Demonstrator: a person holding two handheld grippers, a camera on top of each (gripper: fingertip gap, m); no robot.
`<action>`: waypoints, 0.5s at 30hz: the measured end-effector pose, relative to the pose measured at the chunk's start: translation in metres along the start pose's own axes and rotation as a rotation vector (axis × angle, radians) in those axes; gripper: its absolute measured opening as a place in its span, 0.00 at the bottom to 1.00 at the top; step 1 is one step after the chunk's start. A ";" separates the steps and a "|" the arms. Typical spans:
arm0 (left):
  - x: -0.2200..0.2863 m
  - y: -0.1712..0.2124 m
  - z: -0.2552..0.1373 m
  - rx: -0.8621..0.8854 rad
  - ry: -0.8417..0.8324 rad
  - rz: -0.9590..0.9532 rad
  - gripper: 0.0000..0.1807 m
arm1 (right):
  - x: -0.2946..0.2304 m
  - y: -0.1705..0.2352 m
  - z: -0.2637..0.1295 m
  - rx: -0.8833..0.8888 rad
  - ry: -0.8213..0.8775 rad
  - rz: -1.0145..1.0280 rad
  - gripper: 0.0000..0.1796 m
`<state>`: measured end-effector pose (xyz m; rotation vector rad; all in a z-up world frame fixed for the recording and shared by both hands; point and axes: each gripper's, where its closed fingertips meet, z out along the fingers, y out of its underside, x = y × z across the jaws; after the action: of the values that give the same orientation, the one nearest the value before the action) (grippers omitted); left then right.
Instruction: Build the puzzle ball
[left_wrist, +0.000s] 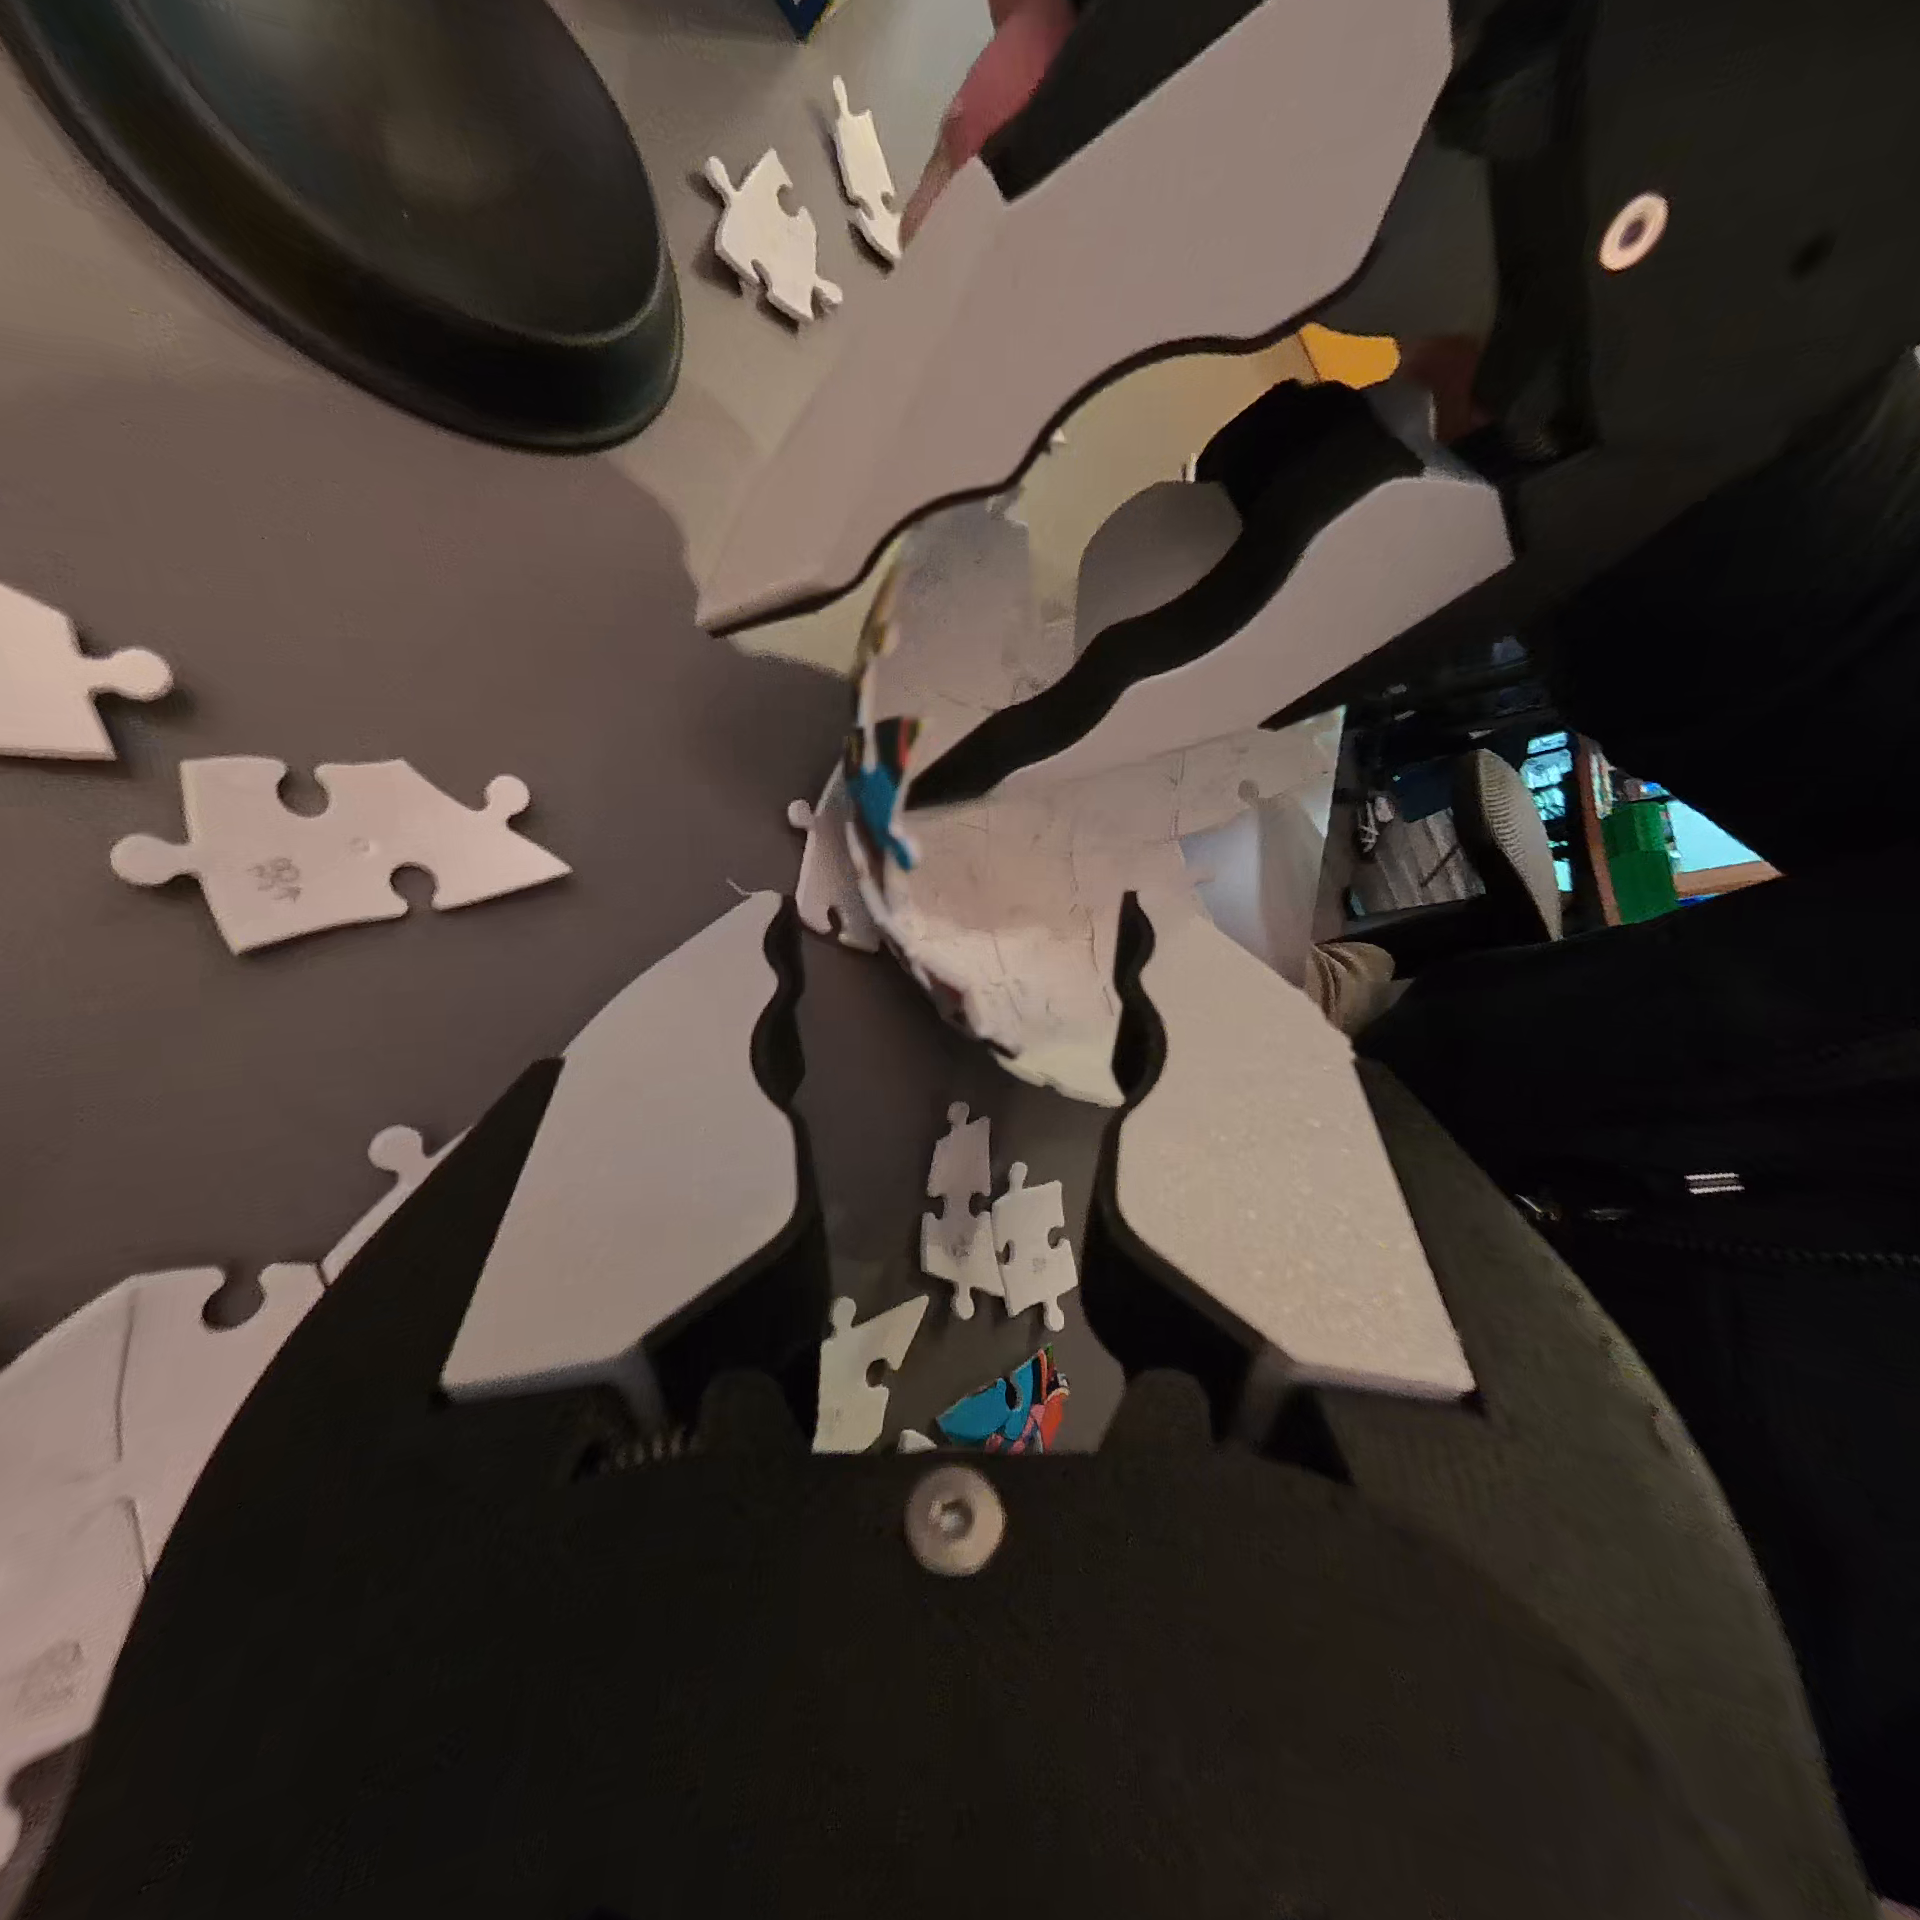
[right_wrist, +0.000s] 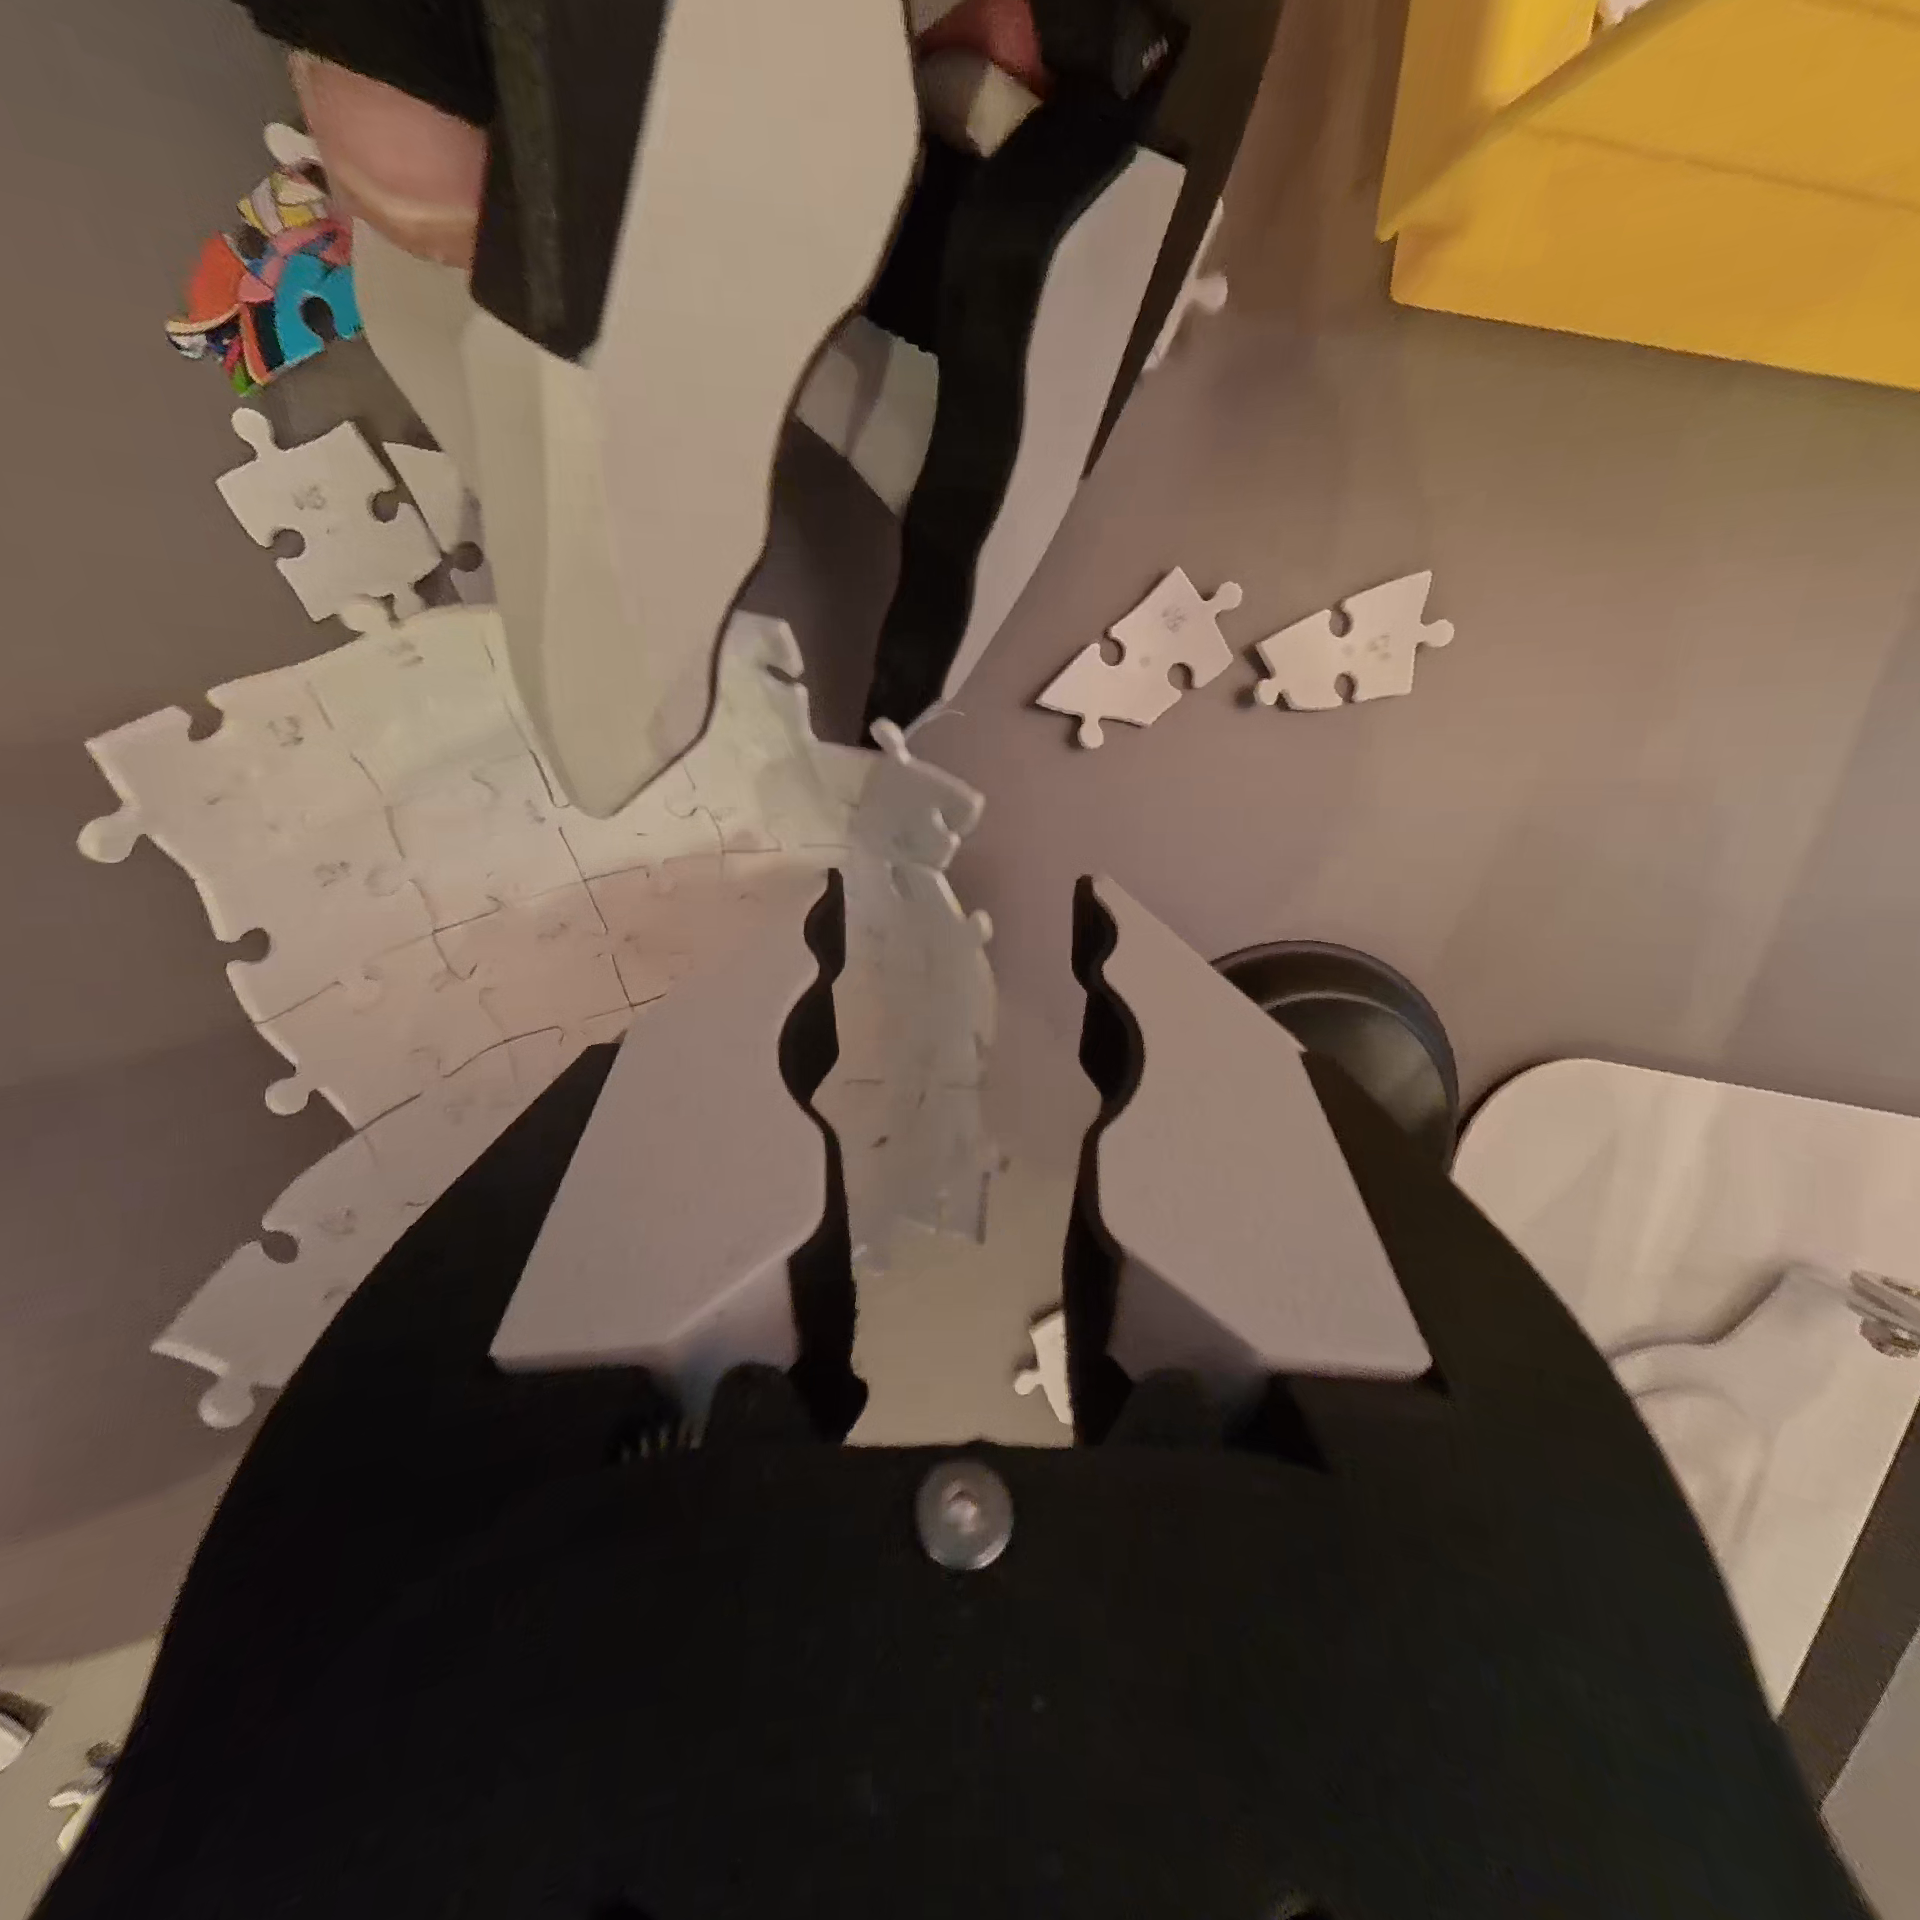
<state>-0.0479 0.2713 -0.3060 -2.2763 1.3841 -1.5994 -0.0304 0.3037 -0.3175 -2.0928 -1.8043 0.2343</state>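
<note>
A black round dish (left_wrist: 416, 239) sits on the grey table (left_wrist: 260, 540); a yellow box (right_wrist: 1683, 177) stands farther off.

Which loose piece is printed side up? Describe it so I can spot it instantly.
Start at the big curved white assembly of joined puzzle pieces on the grey table. Beyond its far edge, past a white face-down piece, lies the multicoloured piece. Its neighbours show blank white backs; it alone shows bright orange, blue and green print.

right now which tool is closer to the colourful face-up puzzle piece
Left. The left tool hovers right over the colourful puzzle piece, which shows between its jaws near their base. The right tool is farther off, on the other side of the half-built puzzle ball shell.
</note>
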 end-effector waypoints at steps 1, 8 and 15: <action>0.001 0.001 0.001 -0.009 0.012 0.004 0.32 | 0.000 0.002 0.001 -0.006 -0.003 0.007 0.23; 0.002 0.009 0.009 -0.081 0.041 0.001 0.29 | -0.004 0.002 0.005 0.002 -0.041 0.012 0.21; 0.005 0.015 0.005 -0.085 0.066 -0.022 0.28 | -0.007 -0.005 0.005 0.016 -0.067 -0.006 0.22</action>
<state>-0.0531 0.2569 -0.3115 -2.3130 1.4746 -1.6675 -0.0379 0.2984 -0.3215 -2.0919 -1.8403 0.3201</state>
